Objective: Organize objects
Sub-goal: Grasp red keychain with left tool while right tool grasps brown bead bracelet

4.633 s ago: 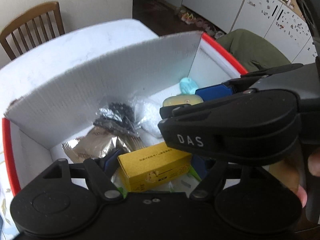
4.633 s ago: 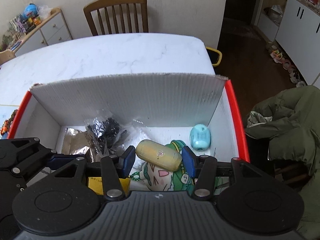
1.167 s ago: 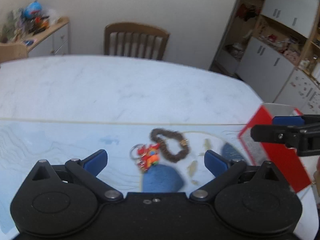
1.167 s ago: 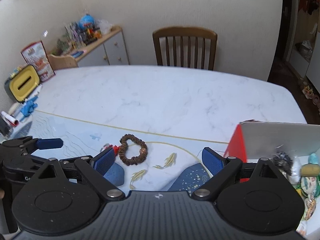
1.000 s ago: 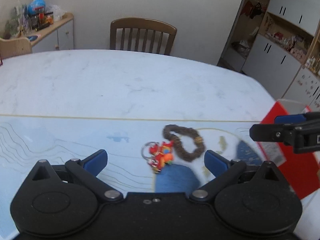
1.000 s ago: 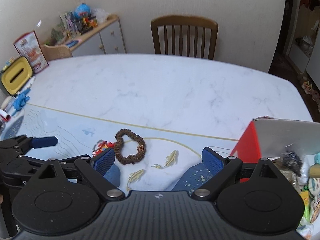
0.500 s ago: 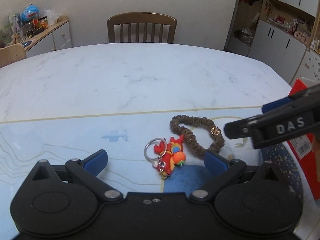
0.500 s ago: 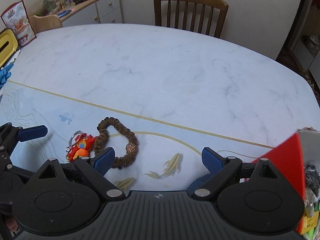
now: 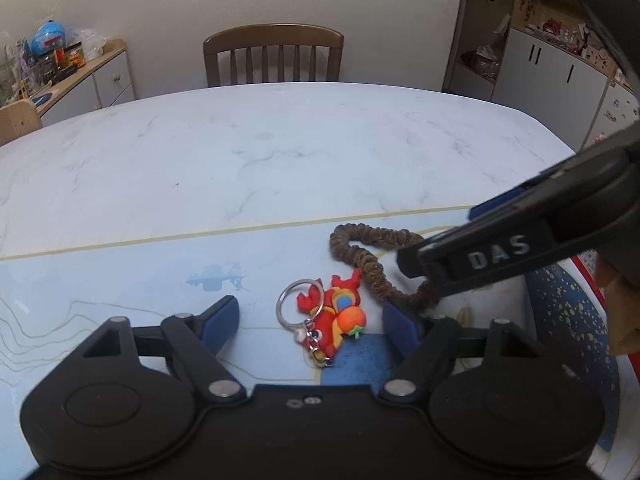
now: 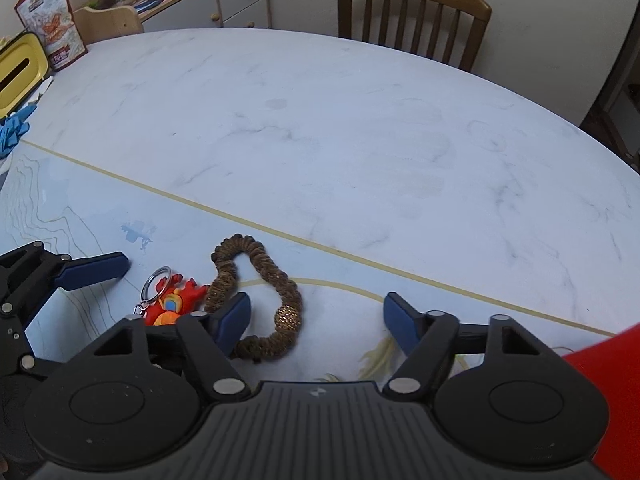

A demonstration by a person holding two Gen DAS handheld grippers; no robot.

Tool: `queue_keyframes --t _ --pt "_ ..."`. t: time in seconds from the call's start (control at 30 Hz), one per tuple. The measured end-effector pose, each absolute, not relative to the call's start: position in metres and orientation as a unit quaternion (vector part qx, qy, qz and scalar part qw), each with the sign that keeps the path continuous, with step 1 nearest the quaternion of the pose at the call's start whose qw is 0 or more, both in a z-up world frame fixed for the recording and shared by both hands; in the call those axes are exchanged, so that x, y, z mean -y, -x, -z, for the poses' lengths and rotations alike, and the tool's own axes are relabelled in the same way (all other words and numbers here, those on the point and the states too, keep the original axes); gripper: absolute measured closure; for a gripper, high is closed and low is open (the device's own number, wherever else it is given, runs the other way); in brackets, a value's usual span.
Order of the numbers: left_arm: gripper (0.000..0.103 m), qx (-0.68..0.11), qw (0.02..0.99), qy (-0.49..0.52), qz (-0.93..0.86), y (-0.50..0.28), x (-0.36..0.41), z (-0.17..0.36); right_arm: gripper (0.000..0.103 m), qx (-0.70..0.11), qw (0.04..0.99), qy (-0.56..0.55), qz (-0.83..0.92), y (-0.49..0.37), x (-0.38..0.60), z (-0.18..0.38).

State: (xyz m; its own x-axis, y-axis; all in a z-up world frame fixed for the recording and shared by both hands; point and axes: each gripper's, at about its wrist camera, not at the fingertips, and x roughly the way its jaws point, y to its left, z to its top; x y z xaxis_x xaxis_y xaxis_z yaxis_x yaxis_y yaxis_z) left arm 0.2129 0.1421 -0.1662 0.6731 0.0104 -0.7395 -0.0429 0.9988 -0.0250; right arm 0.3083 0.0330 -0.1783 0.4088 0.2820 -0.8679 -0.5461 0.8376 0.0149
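Note:
A red and orange keychain (image 9: 330,314) with a metal ring lies on the pale blue mat, between the open fingers of my left gripper (image 9: 310,316). Just to its right a brown scrunchie (image 9: 370,258) with a gold bead lies in a loop. In the right wrist view the scrunchie (image 10: 260,280) sits by the left finger of my open right gripper (image 10: 316,316), and the keychain (image 10: 172,302) lies left of that finger. The right gripper (image 9: 504,252) hangs over the scrunchie's right side in the left wrist view. Neither gripper holds anything.
A red box corner (image 10: 600,356) shows at the lower right. A wooden chair (image 9: 274,56) stands behind the marble table (image 10: 320,120). A yellow case (image 10: 20,74) and blue cloth (image 10: 14,128) lie at the far left edge. A cabinet (image 9: 76,84) stands at the wall.
Both grippers left the box and came over the mat, then lowered and closed in on the keychain and scrunchie. The right gripper now overlaps the scrunchie in the left wrist view.

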Motion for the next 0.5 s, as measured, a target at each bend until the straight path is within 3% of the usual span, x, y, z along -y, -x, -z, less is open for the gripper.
queue_keyframes --t 0.37,0.5 --pt "0.044 -0.399 0.917 0.006 -0.013 -0.21 -0.141 0.165 0.065 -0.473 0.822 0.157 -0.276 -0.305 -0.053 0.183" --pt "0.056 -0.398 0.917 0.004 -0.003 -0.21 -0.139 0.164 0.074 -0.472 0.821 0.158 -0.279 -0.303 -0.055 0.182"
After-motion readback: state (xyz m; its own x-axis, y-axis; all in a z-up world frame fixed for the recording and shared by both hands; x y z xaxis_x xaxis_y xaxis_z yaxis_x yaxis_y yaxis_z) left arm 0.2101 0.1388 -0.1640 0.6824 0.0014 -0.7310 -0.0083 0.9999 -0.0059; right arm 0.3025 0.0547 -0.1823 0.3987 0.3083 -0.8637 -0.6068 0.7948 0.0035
